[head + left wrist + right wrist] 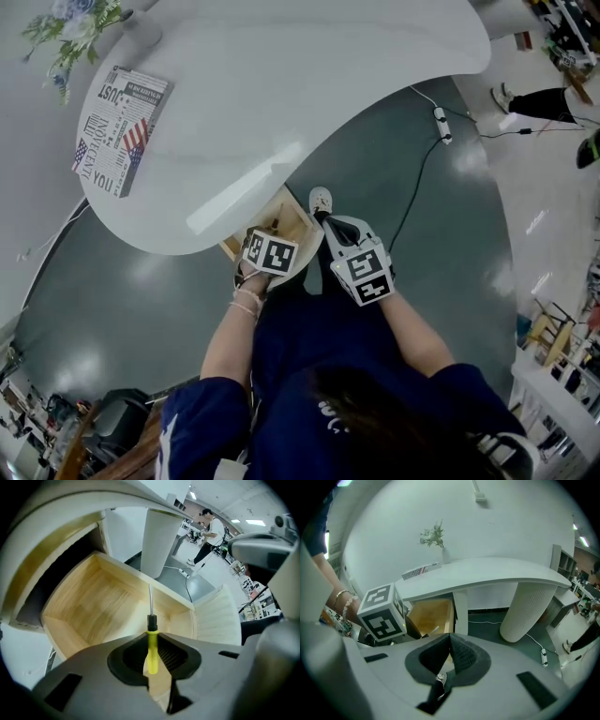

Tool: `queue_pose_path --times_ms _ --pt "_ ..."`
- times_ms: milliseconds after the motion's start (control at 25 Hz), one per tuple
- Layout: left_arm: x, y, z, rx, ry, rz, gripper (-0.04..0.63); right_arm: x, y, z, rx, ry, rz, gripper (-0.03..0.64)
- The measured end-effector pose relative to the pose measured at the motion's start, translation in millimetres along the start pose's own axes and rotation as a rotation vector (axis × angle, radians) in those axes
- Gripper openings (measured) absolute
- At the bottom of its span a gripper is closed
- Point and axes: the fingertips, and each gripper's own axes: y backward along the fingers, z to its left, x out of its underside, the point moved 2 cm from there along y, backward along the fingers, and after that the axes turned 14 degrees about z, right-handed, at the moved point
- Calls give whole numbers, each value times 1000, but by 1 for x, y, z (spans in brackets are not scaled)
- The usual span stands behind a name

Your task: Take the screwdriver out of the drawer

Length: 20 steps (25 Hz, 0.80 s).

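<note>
One screwdriver (151,620) is clear of the one open wooden drawer (93,602). The left gripper (152,637) has its jaws clamped on the yellow handle. The black collar and thin metal shaft stick out toward 12 o'clock in the left gripper view, over the drawer's bare floor and touching none of its walls. In that view the drawer fills the 9 to 12 o'clock side, and one ribbed white column (159,541) stands behind it at 12 o'clock.

The right gripper (450,637) has its two pads pressed together at the tips with nothing between them. In its own view the drawer lies at 11 o'clock, under the rim of the desk (487,576).

There are two grippers in the head view, each with one marker cube. The left cube (270,251) sits over the drawer's near edge, and the right cube (366,272) is just beside it at 3 o'clock. On the one curved white desk, a single book (120,129) lies at 10 o'clock and a single spray of flowers (75,28) stands at 11 o'clock. On the grey floor at 2 o'clock lies one power strip (441,125) with its cable.
</note>
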Motion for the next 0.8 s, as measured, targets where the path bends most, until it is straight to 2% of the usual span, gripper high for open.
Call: queue_pose_path --times_ms 200,360,560,720,800 --pt "4 26 -7 -12 -51 -90 66 8 8 13 4 -6 -9 6" --pt "11 46 -11 12 -53 -160 66 10 13 23 15 -10 -26 6" --pt "17 79 -16 -14 -75 -293 66 7 24 28 17 -62 -66 8" --pt "24 103 -18 -9 -35 -380 66 -2 36 28 -6 -152 -129 8" --pt "28 115 -18 -4 1 -426 66 -6 41 29 -10 -157 -156 8"
